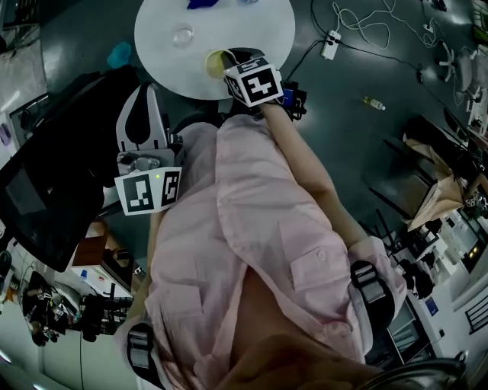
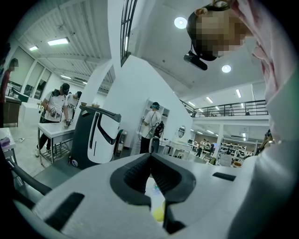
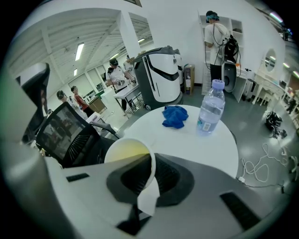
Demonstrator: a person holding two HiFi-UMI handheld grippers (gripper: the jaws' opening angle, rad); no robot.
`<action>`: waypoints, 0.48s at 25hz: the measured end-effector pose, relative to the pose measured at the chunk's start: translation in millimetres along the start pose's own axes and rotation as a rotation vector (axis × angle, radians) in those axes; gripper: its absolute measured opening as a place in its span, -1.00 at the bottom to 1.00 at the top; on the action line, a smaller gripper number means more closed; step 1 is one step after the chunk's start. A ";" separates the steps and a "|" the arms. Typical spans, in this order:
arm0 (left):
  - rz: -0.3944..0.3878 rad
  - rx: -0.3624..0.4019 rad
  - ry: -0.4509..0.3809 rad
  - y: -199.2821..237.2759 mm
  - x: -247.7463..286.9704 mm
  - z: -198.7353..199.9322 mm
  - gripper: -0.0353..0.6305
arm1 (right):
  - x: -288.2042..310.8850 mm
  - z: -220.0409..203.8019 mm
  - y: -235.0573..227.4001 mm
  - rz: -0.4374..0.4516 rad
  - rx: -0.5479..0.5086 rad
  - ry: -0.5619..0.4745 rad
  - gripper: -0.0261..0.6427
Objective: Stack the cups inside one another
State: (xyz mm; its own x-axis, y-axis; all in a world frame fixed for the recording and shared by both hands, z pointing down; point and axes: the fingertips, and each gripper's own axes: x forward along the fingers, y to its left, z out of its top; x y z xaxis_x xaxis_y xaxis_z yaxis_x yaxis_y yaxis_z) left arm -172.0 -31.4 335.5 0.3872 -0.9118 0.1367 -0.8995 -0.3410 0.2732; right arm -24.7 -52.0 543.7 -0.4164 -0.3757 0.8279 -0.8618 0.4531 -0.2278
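- Head view: my right hand-held gripper is at the near edge of the round white surface, with a cup at its tip. I cannot tell whether the cup rests on the surface or hangs just above it. A clear bottle stands farther in, and a blue cloth lies at the far edge. My left hand-held gripper is off the surface, well apart from the cup, beside my pink shirt.
- Left gripper view: the left hand-held gripper has its jaws pressed together with nothing between them. It points out into a bright hall, towards a white and dark machine, with people standing at benches behind it.
- Right gripper view: the right hand-held gripper pinches the cup by its wall at the rim. The cup is white outside and pale yellow inside, with its mouth turned up towards the camera. Beyond it on the surface stand the bottle and, just beside it, the blue cloth. A black chair sits left of the surface.
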 end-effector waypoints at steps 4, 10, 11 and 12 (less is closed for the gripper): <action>-0.006 -0.005 0.000 -3.5 0.5 0.2 -0.84 | -2.0 -2.7 -2.4 -0.003 -0.001 0.006 -0.82; -0.010 0.003 0.010 -6.0 1.2 -2.2 -0.85 | 0.0 -5.2 -0.7 0.009 0.005 0.004 -0.82; -0.009 0.004 0.011 -6.0 1.2 -2.7 -0.84 | 0.6 -5.5 -0.2 0.012 0.007 0.003 -0.82; -0.008 0.005 0.010 -5.8 1.2 -3.2 -0.85 | 1.3 -5.8 0.1 0.015 0.008 0.002 -0.82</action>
State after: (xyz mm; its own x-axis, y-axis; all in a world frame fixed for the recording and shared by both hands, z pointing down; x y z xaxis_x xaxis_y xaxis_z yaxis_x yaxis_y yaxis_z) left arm -165.7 -29.8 337.1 0.3965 -0.9066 0.1445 -0.8974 -0.3495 0.2694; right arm -23.6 -47.8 547.7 -0.4285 -0.3675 0.8255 -0.8579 0.4523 -0.2439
